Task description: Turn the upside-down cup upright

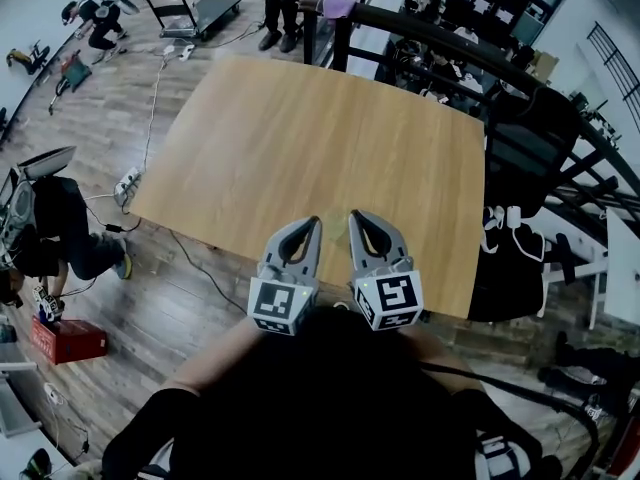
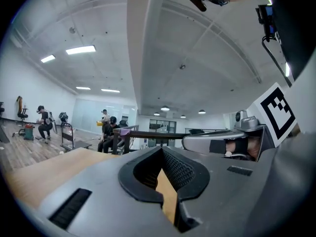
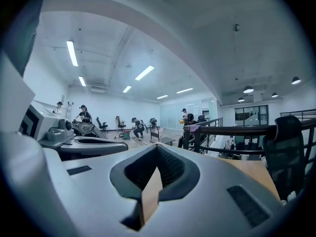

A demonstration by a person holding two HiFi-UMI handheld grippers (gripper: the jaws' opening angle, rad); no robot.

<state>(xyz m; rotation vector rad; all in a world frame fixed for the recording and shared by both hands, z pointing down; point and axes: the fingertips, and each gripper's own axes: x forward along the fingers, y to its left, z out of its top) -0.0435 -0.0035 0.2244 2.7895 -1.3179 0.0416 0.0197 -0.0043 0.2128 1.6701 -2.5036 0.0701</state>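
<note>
"Grey plastic, that left gripper (image 1: pixel 312 226). Are its jaws together?"

"Together, tip to tip, with nothing between them. In the left gripper view the ribbed black pads (image 2: pixel 180 169) bow apart behind the tips. Only a sliver of the table (image 1: pixel 330 138) shows through that hollow."

"What lies to its left?"

"Well off to the left and lower, on the plank floor, a person (image 1: pixel 60 228) in dark clothes crouches. A red box (image 1: pixel 68 340) sits near them."

"And the gripper itself?"

"It points out level over the near edge of the wooden table. Its marker cube (image 1: pixel 283 306) is at the back, close to the holder's chest."

"The right gripper (image 1: pixel 354 220)?"

"Just beside the left one but not touching it, pointing much the same way. Its jaws are closed on each other too and hold nothing. The right gripper view shows the same strip of wood through the gap behind the tips. Its own marker cube (image 1: pixel 390 300) is level with the other."

"Further right?"

"Ahead and to the right of it, a black chair (image 1: pixel 530 138) stands at the table's far corner. A dark railing (image 1: pixel 440 28) runs beyond the table."

"Where is the cup?"

"I cannot tell; no view shows it."
</note>
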